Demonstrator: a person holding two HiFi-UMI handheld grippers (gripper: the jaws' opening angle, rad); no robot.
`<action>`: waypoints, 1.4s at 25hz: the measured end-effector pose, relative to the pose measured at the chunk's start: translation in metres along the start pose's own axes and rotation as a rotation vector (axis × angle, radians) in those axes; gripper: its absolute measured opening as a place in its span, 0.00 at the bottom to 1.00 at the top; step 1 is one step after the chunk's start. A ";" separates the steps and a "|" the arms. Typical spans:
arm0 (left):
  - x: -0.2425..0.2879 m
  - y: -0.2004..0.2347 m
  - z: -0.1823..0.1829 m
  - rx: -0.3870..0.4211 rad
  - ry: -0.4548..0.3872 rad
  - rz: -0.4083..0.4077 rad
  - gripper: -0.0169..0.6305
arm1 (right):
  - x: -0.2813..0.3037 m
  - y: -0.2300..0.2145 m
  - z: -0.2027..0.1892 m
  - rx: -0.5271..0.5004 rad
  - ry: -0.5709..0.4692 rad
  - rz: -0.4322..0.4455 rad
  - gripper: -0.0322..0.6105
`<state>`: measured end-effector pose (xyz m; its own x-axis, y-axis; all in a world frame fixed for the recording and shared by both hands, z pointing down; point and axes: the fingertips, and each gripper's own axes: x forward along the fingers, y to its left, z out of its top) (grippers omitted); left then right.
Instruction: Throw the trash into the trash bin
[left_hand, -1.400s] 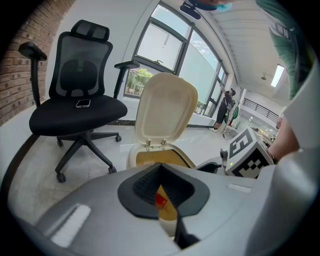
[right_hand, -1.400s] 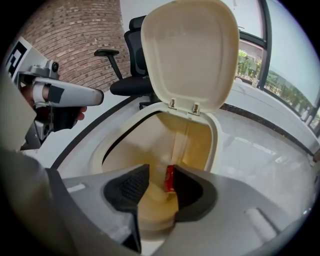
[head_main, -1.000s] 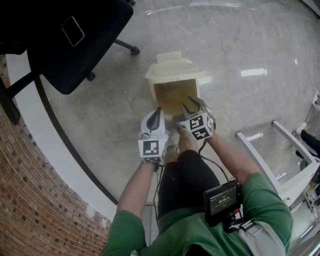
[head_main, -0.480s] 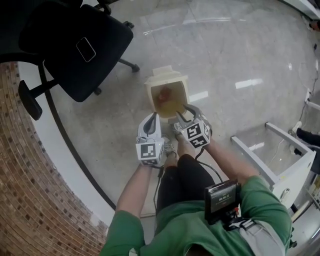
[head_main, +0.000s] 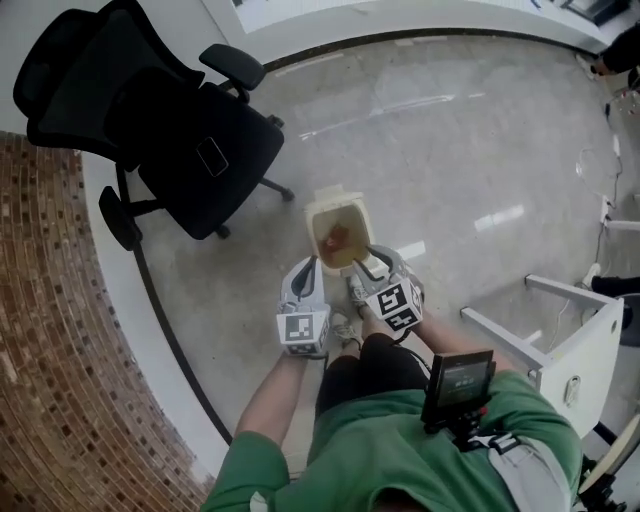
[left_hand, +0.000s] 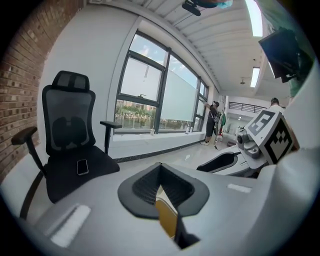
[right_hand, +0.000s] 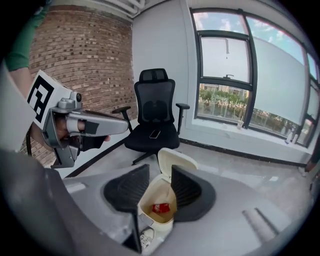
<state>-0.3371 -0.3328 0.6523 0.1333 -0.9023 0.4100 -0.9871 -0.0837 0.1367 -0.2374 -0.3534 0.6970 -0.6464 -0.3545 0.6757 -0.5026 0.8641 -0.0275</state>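
Note:
A cream trash bin (head_main: 352, 211) stands on the floor with its lid (right_hand: 178, 160) tipped back. A red piece of trash (head_main: 337, 236) lies at its bottom, also plain in the right gripper view as the red trash (right_hand: 161, 207) inside the bin (right_hand: 150, 222). My right gripper (head_main: 371, 265) hangs over the bin's near rim, open and holding nothing; its view looks between the jaws (right_hand: 160, 175) straight into the bin. My left gripper (head_main: 308, 266) sits just left of the bin, shut with nothing held; a sliver of the bin (left_hand: 167, 220) shows below its pads (left_hand: 145, 187).
A black office chair (head_main: 180, 130) with a phone (head_main: 211, 157) on its seat stands at the bin's far left. A white frame (head_main: 560, 340) is at the right, a brick wall (head_main: 50, 350) at the left. My own legs and shoe (head_main: 345, 325) are just behind the bin.
The red trash now lies in the bin, which looked bare a second ago. The head view has pulled up and back, so the bin looks smaller. Both grippers stay near its near rim.

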 end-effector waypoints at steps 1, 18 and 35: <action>-0.006 -0.003 0.011 0.002 -0.015 -0.002 0.04 | -0.009 0.001 0.010 0.003 -0.016 -0.005 0.27; -0.102 -0.041 0.161 0.074 -0.300 -0.032 0.04 | -0.156 0.020 0.155 0.009 -0.386 -0.087 0.25; -0.182 -0.081 0.225 0.133 -0.484 -0.080 0.04 | -0.263 0.055 0.217 -0.019 -0.660 -0.152 0.15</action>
<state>-0.3015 -0.2574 0.3638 0.1834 -0.9808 -0.0665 -0.9825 -0.1851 0.0214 -0.2197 -0.2906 0.3583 -0.7873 -0.6114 0.0796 -0.6094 0.7913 0.0498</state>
